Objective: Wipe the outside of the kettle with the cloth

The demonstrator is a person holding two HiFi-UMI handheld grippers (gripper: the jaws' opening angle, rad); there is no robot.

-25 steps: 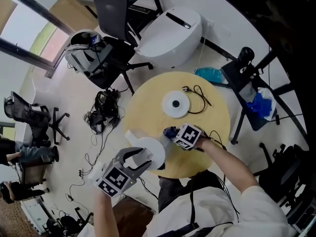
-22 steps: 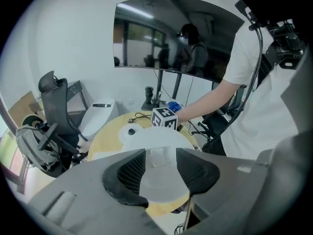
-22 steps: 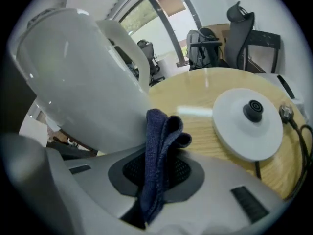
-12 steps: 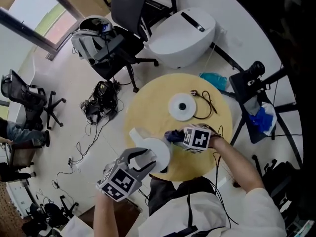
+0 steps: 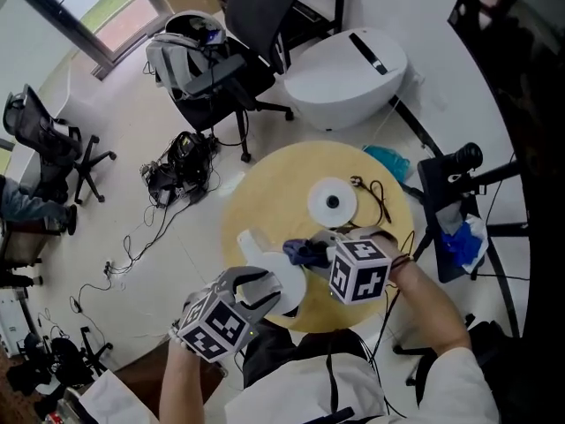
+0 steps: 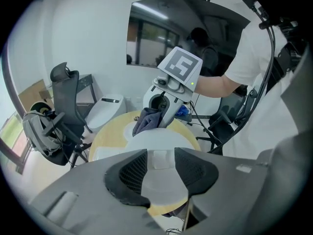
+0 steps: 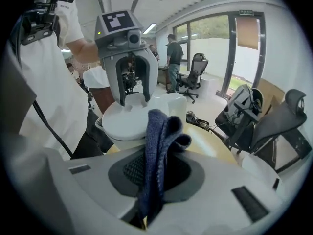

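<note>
Nearest, two hand-held grippers are at work, each carrying one cube with black-and-white square marker patterns [image 5: 360,270]. The left gripper [image 6: 160,166] reaches to the one kettle [image 5: 282,281] at the near left edge of the table; its two dark, mesh-textured pads have just been closing, and the kettle's white handle fills the gap between them, so they clamp it. The kettle is smooth white plastic with a round flat lid and a squared spout on its far side. The right gripper [image 7: 155,175] pinches the single cloth [image 7: 159,136], a dark blue, coarse-knit piece that stands up out of the jaws in a doubled fold. In the head view the cloth hangs just beside the far right side of the kettle; whether it touches the wall I cannot tell.

The one table [image 5: 265,184] is round, with a pale yellow wood-look top. Near its middle lies one kettle base [image 5: 333,203], a flat white disc with a dark hub, and one thin black cord [image 5: 381,200] loops just beside it.

Farther out on the pale floor are three black swivel chairs [image 5: 48,135], one of them bearing a grey backpack [image 5: 190,51], a tangle of black cables [image 5: 181,170], a large white rounded casing [image 5: 344,82] with a black slot, and a black tripod [image 5: 459,162].
</note>
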